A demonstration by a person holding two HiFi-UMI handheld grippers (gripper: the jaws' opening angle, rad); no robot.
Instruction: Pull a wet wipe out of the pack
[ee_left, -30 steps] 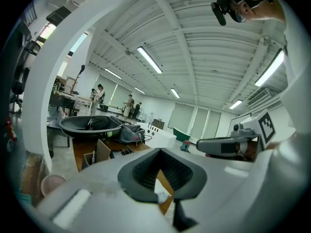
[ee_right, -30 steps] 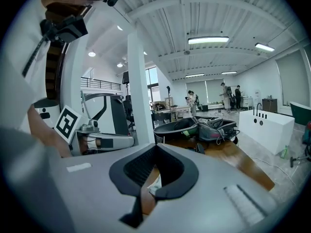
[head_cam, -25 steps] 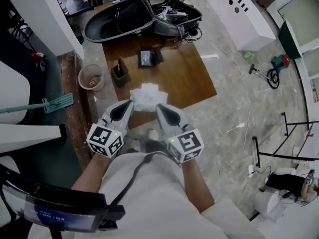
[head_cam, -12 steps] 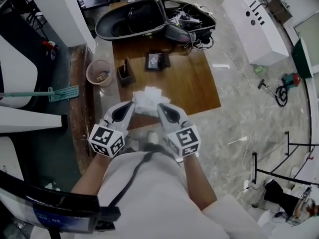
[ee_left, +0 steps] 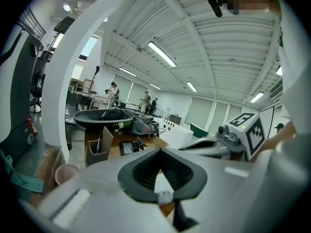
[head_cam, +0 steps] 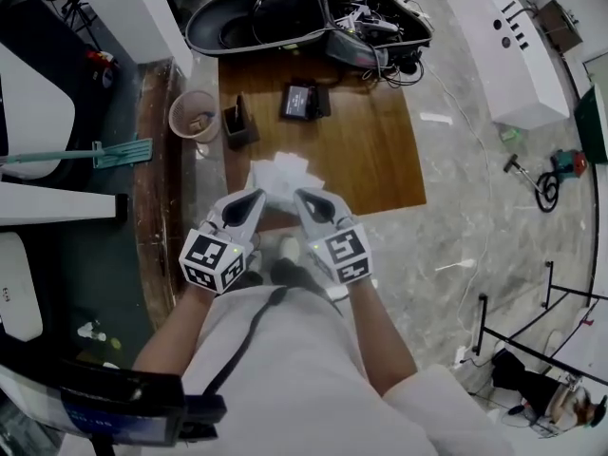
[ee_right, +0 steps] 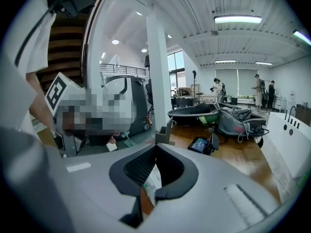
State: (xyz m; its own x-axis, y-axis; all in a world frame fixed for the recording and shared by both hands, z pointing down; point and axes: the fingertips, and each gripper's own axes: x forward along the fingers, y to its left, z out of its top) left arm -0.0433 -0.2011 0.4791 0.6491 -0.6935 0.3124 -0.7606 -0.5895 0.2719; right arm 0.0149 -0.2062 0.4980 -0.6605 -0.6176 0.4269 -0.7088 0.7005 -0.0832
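The white wet wipe pack [head_cam: 279, 173] lies near the front edge of the wooden table [head_cam: 370, 150]. My left gripper [head_cam: 256, 197] points at the pack's near left corner and my right gripper [head_cam: 303, 199] at its near right corner. Both tips are at the pack's edge; I cannot tell whether they touch it. Each gripper's jaws meet at the tips with nothing between them. In the left gripper view, my left gripper [ee_left: 160, 150] is shut and a bit of the pack [ee_left: 163, 188] shows through the hollow. The right gripper view shows the same: my right gripper [ee_right: 156, 147] shut, the pack [ee_right: 151, 181] below.
An open black case [head_cam: 285, 17] full of cables fills the table's far end. A small dark device [head_cam: 302, 101] and a pen holder [head_cam: 237, 123] sit mid-table. A pink bin [head_cam: 194, 115] and a green mop [head_cam: 95, 153] are on the floor to the left.
Both grippers have edged forward and closer together toward the pack. The head view has shifted, so the table sits a little higher and to the right. Jaws stayed shut.
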